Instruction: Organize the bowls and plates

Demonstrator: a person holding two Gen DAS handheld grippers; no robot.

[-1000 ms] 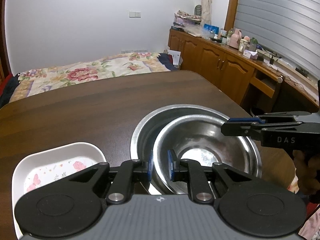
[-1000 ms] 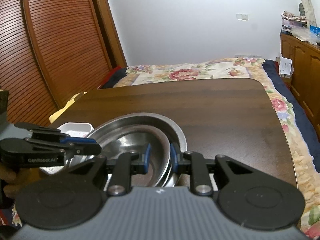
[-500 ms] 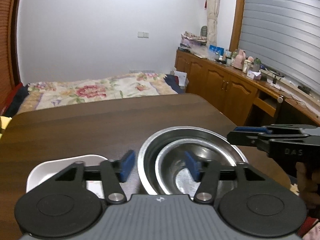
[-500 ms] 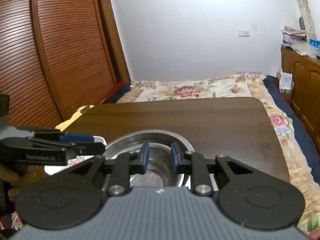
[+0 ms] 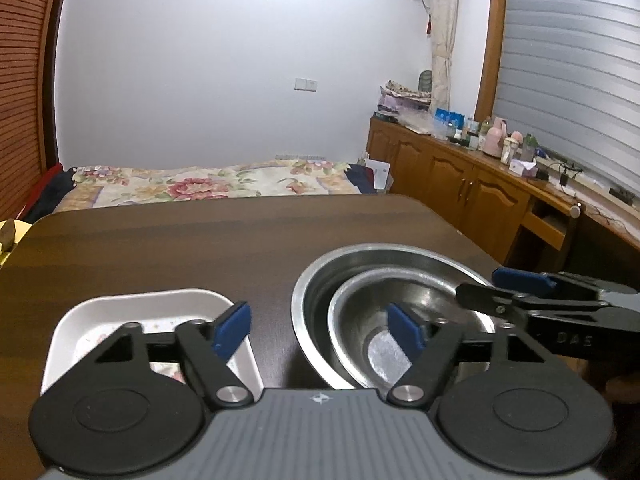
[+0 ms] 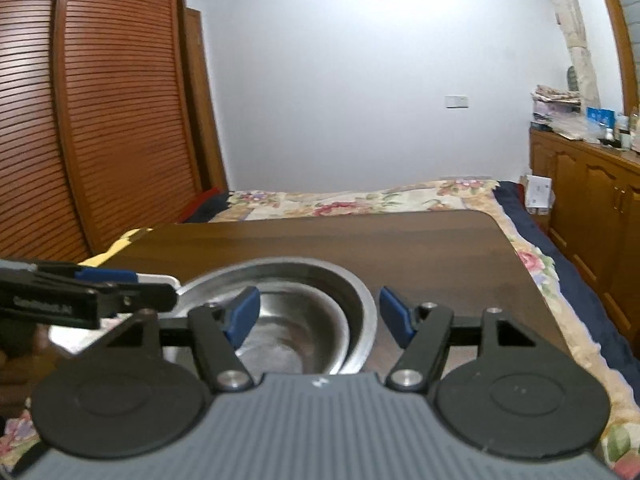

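Behind left gripper (image 5: 318, 330), white dish (image 5: 132, 306) half hidden.

The left claw (image 5: 318, 330) body hides the near rims of both bowls: the big bowl (image 5: 316, 280) and the small bowl (image 5: 360, 292) nested in it. It also covers much of the white plate (image 5: 152, 298). In the right wrist view that plate (image 6: 160, 279) is nearly hidden, and the desk (image 6: 440, 248) looks blurred.

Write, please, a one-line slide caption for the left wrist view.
Open left gripper above two nested steel bowls and a white dish on a dark table.
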